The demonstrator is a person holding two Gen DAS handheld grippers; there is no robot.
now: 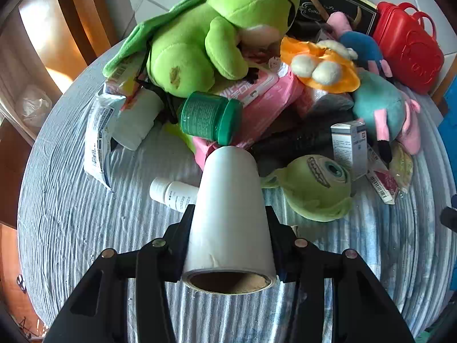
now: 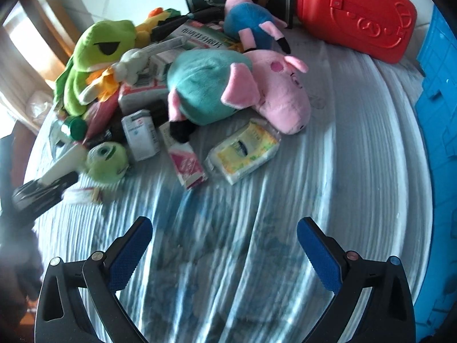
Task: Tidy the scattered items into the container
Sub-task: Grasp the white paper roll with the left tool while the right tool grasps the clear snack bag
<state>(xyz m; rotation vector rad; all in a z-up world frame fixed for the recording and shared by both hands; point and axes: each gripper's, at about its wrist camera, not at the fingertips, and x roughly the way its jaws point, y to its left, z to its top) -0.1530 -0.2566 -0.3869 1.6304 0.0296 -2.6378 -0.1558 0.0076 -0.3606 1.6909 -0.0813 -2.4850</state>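
White plastic-film roll on brown cardboard core: lower centre of left wrist view, clamped between the black jaws of the left gripper, which press its sides about mid-length. Long axis runs straight along the gripper's pointing line; open core end faces the camera, far end points up-frame at the pile, stopping just short of the green lidded jar. Roll is off the striped pale-blue bed cover, tilted steeply down.

Right gripper: blue-padded jaws spread wide, nothing between them, over bare cover in lower centre of right wrist view. Frame blurred.

Container, judged: blue plastic crate, right edge of right wrist view; only a sliver shows at right edge of left view. So the roll lies well to the left of it, w/ the pile between. Right gripper is the nearer one to the crate, but the left has the load.

Other stock on bed, approx.:
- lime-green frog plush, upper centre
- small one-eyed green plush, just right of roll
- white pill bottle, just left of roll, lying flat
- pink-and-teal pig plush, centre
- yellow tissue pack, nearest loose item to right gripper
- red moulded case, upper right

Next, judged: carry roll rightward over the pile, release lengthwise in crate.
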